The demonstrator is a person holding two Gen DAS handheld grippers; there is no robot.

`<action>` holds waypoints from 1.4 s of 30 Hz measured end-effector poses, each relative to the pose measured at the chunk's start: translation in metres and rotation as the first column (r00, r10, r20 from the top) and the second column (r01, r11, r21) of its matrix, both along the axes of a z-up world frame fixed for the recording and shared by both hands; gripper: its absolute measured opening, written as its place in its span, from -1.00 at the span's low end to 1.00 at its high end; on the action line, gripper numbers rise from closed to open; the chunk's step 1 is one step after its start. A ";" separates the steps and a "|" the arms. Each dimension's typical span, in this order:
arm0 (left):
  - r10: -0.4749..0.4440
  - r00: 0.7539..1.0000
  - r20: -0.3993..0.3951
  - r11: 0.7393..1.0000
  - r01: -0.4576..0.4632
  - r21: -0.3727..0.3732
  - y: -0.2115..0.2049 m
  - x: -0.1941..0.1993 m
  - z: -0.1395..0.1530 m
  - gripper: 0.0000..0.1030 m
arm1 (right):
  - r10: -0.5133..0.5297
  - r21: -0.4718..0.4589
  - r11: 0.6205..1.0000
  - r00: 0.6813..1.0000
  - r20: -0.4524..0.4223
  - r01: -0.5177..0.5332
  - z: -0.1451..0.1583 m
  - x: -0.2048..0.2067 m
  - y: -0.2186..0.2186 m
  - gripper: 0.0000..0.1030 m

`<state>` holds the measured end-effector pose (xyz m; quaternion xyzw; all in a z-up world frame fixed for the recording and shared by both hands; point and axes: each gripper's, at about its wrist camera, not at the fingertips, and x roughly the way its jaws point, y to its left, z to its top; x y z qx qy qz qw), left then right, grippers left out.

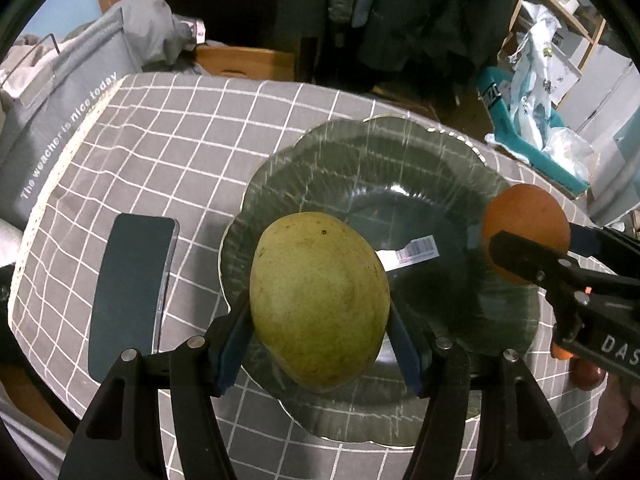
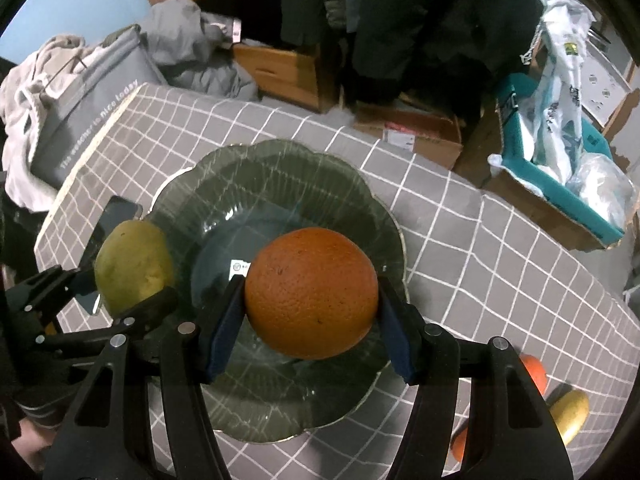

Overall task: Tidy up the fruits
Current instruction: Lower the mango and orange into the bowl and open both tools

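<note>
A yellow-green mango (image 1: 320,300) hangs over the near left part of a dark glass plate (image 1: 360,152), with my left gripper (image 1: 320,320) shut on it, blue pads against both sides. An orange (image 2: 311,292) sits between the blue pads of my right gripper (image 2: 312,316), which is shut on it above the same plate (image 2: 280,168). From the left wrist view the orange (image 1: 526,224) and the right gripper show at the plate's right rim. From the right wrist view the mango (image 2: 134,266) shows at the plate's left rim. A white label lies in the plate's centre.
A dark phone (image 1: 132,280) lies left of the plate on the grey checked tablecloth (image 1: 180,140). More fruit, orange (image 2: 534,372) and yellow (image 2: 570,412), lies on the cloth near right. A grey bag (image 1: 60,120) stands past the left edge, boxes and a teal bin (image 2: 560,184) beyond the far edge.
</note>
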<state>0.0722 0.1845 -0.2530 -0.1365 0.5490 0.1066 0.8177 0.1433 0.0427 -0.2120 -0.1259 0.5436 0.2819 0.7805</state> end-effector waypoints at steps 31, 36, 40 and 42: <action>-0.009 0.997 -0.073 1.000 0.009 -0.003 -0.001 0.008 -0.026 0.71 | -0.034 0.020 0.999 0.998 -0.050 0.035 -0.009 0.009 -0.005 0.24; -0.010 0.998 -0.064 1.000 0.010 0.002 0.002 0.005 -0.015 0.71 | -0.036 0.026 0.999 0.997 -0.062 0.037 -0.010 0.011 -0.006 0.24; 0.014 0.999 -0.051 1.000 -0.014 0.001 0.008 -0.005 -0.002 0.71 | -0.037 0.025 0.999 0.996 -0.082 0.039 -0.014 0.012 -0.004 0.24; 0.035 0.999 -0.040 0.999 -0.035 0.003 0.012 -0.010 0.003 0.71 | -0.034 0.023 0.999 0.995 -0.094 0.037 -0.016 0.011 -0.002 0.24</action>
